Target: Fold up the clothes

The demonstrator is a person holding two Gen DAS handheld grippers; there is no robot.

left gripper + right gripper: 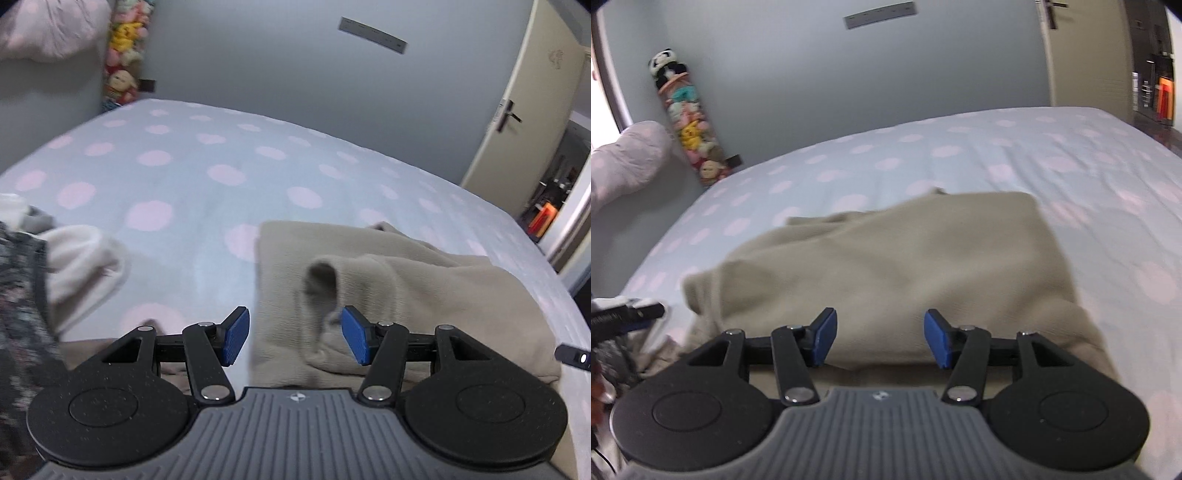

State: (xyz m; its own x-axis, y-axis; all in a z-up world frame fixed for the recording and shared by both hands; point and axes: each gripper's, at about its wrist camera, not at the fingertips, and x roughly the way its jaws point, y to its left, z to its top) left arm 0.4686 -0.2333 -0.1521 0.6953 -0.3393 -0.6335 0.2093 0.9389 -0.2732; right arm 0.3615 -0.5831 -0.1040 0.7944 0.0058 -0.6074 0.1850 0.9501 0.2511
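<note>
A beige fleece garment (388,280) lies partly folded on the bed, with a sleeve opening (321,277) gaping toward me. My left gripper (295,336) is open just above the garment's near left edge, nothing between its blue pads (234,336). From the right wrist the same beige garment (897,266) spreads across the bed, its folded edge nearest me. My right gripper (881,339) is open over that near edge, holding nothing. The tip of the other gripper (631,314) shows at the far left.
The bed has a pale blue sheet with pink dots (192,173). A white fleece piece (81,269) and a dark patterned cloth (18,295) lie at the left. A hanging column of plush toys (689,122) is on the grey wall. An open door (517,110) is at right.
</note>
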